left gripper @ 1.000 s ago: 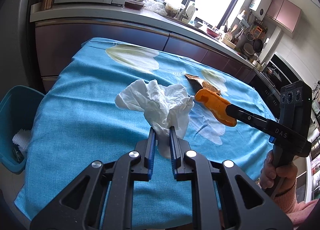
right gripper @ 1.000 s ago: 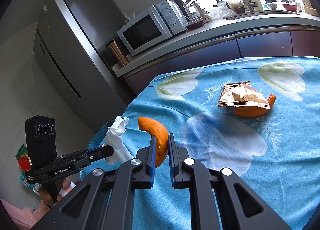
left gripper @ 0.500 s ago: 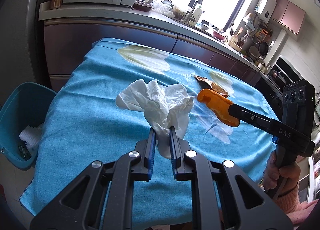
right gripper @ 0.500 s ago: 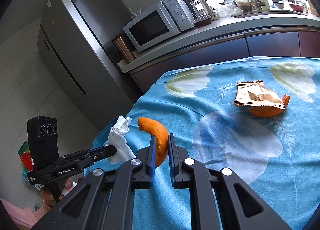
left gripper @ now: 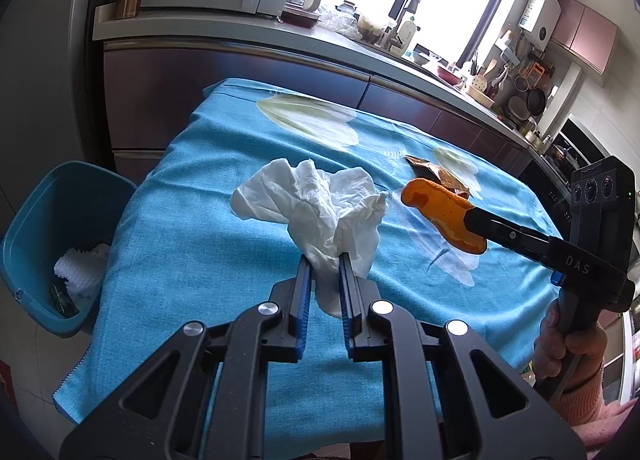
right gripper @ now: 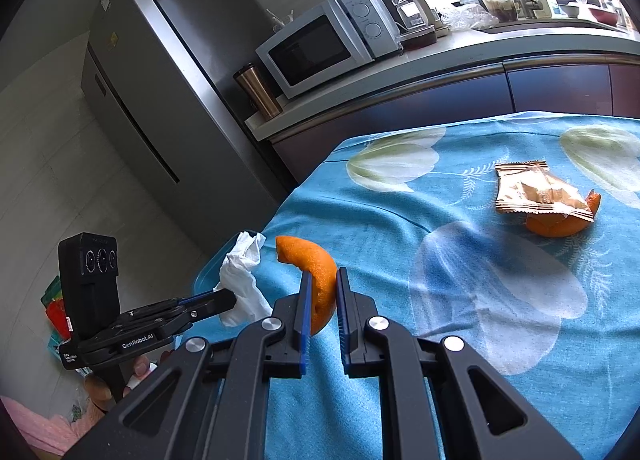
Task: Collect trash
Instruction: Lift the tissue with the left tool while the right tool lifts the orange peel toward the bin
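Both hands (left gripper: 568, 344) angled downward (seemingly).

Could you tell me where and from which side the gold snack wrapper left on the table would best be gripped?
I would take the gold snack wrapper by its crimped near edge, coming in low from the viewer's side. It lies flat but is propped on the orange peel beneath it, so that edge looks slightly lifted off the blue tablecloth, probably leaving room for one of the fingers beneath.

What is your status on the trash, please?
Left gripper shut on tissue. Right gripper shut on peel. Bin left, path clear.
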